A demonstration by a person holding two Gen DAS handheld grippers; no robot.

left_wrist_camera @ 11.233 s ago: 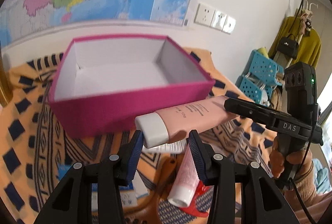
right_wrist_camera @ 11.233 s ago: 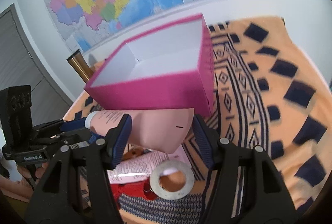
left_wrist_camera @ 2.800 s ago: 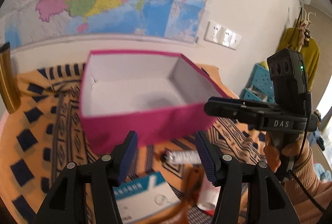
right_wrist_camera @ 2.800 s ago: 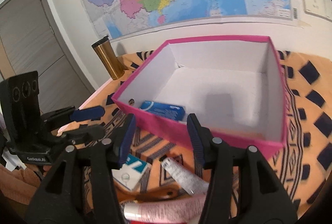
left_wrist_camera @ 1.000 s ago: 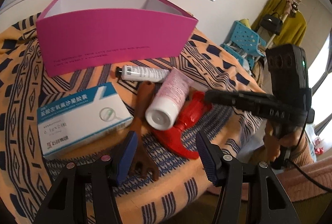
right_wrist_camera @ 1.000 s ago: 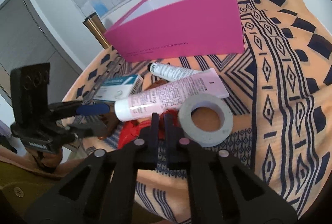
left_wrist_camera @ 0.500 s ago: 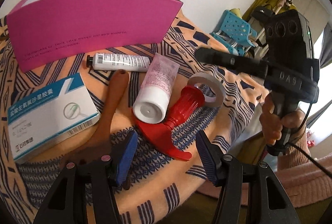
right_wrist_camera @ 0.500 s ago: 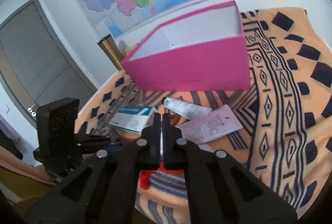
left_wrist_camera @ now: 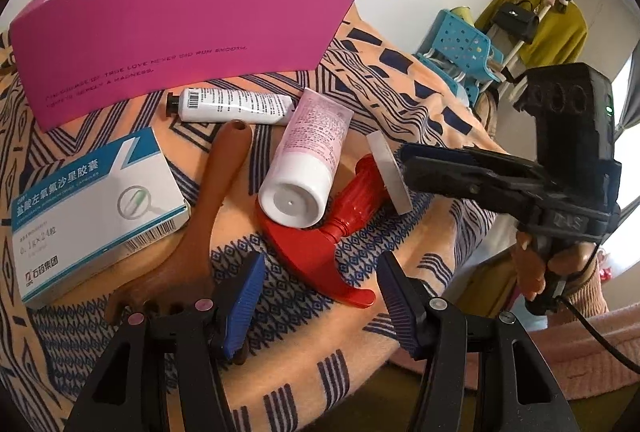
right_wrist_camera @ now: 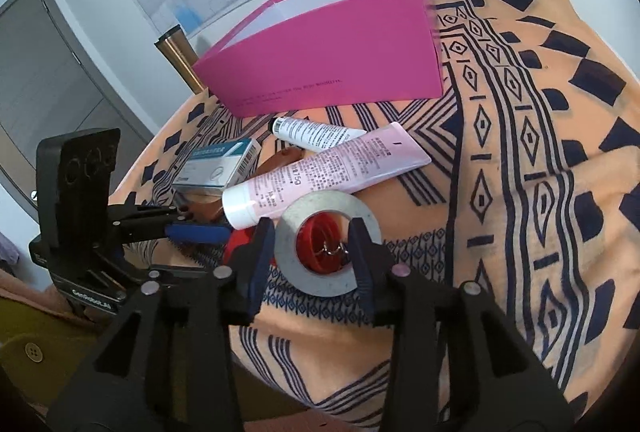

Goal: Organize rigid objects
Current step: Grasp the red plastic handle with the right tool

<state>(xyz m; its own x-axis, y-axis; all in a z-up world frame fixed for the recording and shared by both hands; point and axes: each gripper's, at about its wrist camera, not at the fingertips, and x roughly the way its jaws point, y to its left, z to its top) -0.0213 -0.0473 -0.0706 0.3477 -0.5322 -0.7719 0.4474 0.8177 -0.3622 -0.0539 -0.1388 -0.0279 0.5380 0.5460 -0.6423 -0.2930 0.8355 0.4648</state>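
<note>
An orange cloth with dark blue geometric patterns point(right_wrist_camera: 520, 160) covers the bench. A rigid magenta cardboard box point(left_wrist_camera: 180, 28) fills the upper left of the left wrist view. Below it lie a white-and-teal medicine carton point(left_wrist_camera: 88, 208), a brown wooden brush point(left_wrist_camera: 200, 228), a red plastic trigger sprayer head point(left_wrist_camera: 320, 252), a pale pink squeeze tube with white cap point(left_wrist_camera: 308, 160), a small white tube point(left_wrist_camera: 232, 106) and a grey tape roll point(right_wrist_camera: 328, 244). The left hand-held gripper point(left_wrist_camera: 320, 296), jaws apart, hovers over the sprayer. The right hand-held gripper point(right_wrist_camera: 312, 252) has just been opening; its jaws straddle the tape roll.

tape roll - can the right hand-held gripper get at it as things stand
Probably yes. The right hand-held gripper, jaws just opened, already frames the tape roll with nothing between them; the roll leans on the red sprayer head.
</note>
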